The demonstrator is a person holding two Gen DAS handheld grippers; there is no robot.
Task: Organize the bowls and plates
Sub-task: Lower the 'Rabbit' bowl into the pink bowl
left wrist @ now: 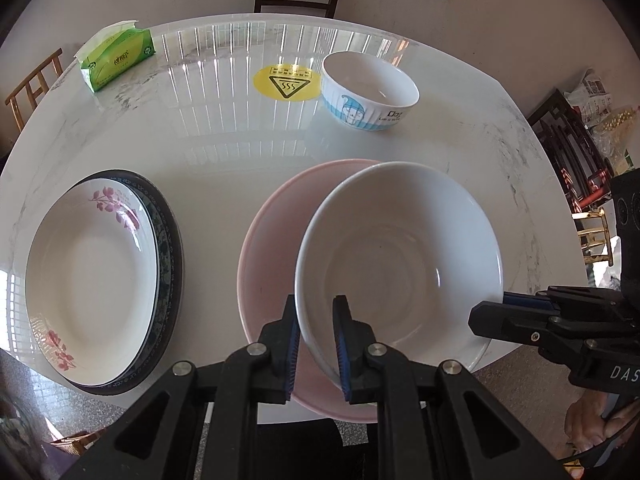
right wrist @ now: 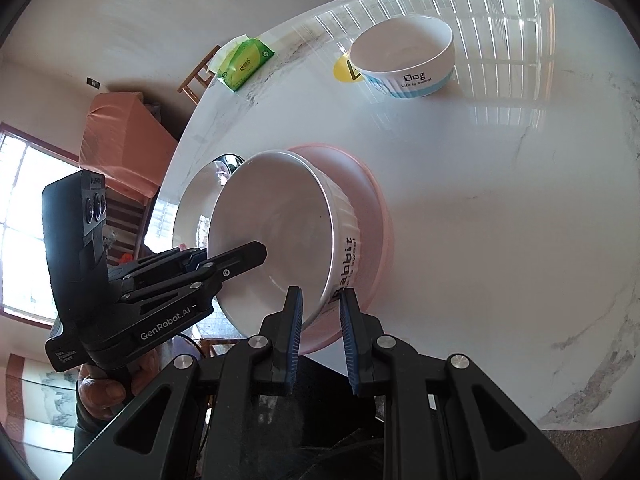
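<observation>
Left wrist: left gripper is pinching the white bowl's near rim, lowering it into the pink bowl at the table's near edge.
Right wrist: right gripper is clamping the opposite wall.
Handling: glazed, rigid, slippery, breakable; rim grips suiting it.

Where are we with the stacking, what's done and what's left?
Done: the flowered plate sits on the dark plate. In hand: left gripper and right gripper each clamp the white bowl's rim, tilted over the pink bowl. Left: seat it, then the blue-striped bowl standing alone.
</observation>
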